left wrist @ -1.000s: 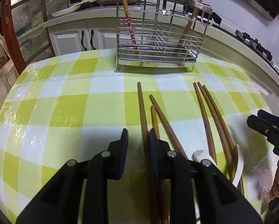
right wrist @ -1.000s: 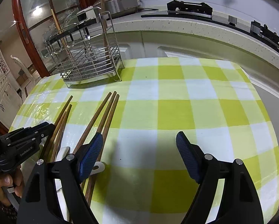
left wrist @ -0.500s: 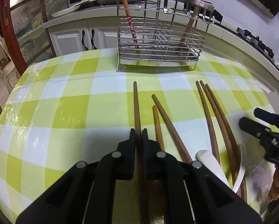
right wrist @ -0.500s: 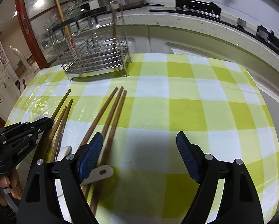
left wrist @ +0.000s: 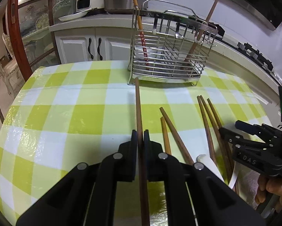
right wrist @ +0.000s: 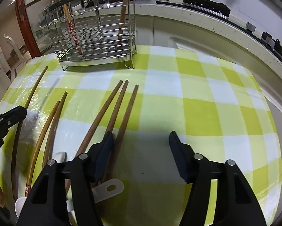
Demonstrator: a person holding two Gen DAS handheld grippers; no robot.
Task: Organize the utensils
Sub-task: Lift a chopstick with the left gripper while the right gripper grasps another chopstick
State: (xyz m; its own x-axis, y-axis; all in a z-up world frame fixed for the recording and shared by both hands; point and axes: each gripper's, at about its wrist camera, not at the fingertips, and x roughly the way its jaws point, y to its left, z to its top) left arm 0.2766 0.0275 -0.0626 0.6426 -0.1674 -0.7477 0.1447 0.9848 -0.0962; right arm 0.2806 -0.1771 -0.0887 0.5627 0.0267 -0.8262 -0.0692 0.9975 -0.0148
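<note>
My left gripper (left wrist: 140, 137) is shut on a dark brown chopstick (left wrist: 138, 103) that points toward the wire utensil rack (left wrist: 169, 60) at the table's far side. It also shows in the right wrist view (right wrist: 32, 92). The rack (right wrist: 95, 37) holds a light chopstick with a red patterned band (left wrist: 141, 37) and a brown chopstick (left wrist: 199, 35). Two chopsticks (left wrist: 171, 133) and three more (left wrist: 209, 122) lie on the cloth to the right. My right gripper (right wrist: 141, 141) is open, its left finger over the three chopsticks (right wrist: 118, 103).
The round table has a green and white checked cloth (left wrist: 65, 103). White spoons (right wrist: 107, 188) lie near the front edge under the chopsticks. A counter with a pot (left wrist: 120, 1) and cabinets (left wrist: 80, 49) stands behind the rack.
My left gripper shut on the dark chopstick and lifted it, its tip now near the rack's foot. My right gripper moved forward and left over the three chopsticks, still open.
</note>
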